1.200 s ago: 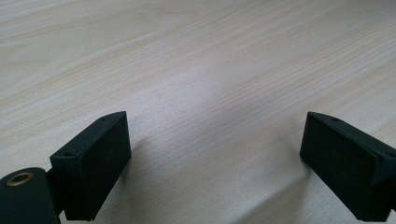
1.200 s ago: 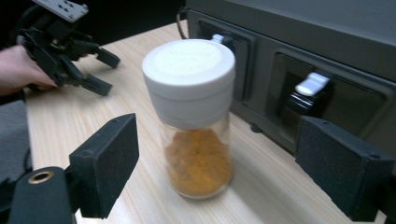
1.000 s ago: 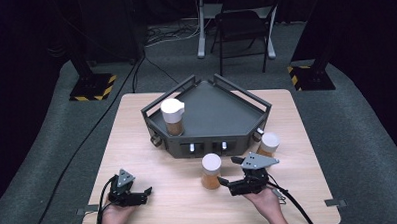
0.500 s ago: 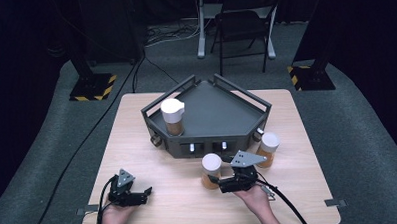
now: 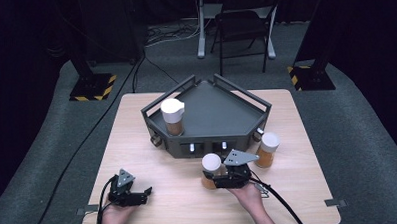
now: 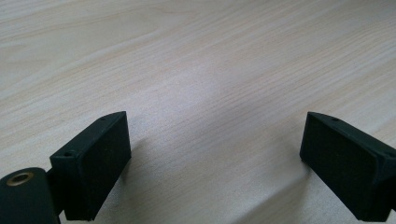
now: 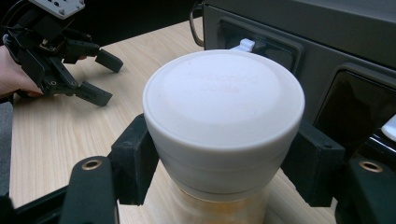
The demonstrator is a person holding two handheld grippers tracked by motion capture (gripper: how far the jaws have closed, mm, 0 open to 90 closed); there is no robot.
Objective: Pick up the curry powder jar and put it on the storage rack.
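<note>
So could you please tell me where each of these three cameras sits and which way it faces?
High view: above the person's side, facing forward and down on the table; both hands, left gripper, right gripper.
Left gripper view: on the left gripper, facing bare tabletop between open jaws.
Right gripper view: on the right gripper, facing the dark tray; its jaws have just closed on the jar.
Shared: the jar appears in the high and right gripper views.

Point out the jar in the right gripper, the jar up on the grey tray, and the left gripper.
gripped jar (image 7: pixel 223 100), right gripper view, white lid top.
tray jar (image 5: pixel 172 110), high view, white lid.
left gripper (image 5: pixel 145 194), high view, between its open fingertips.
</note>
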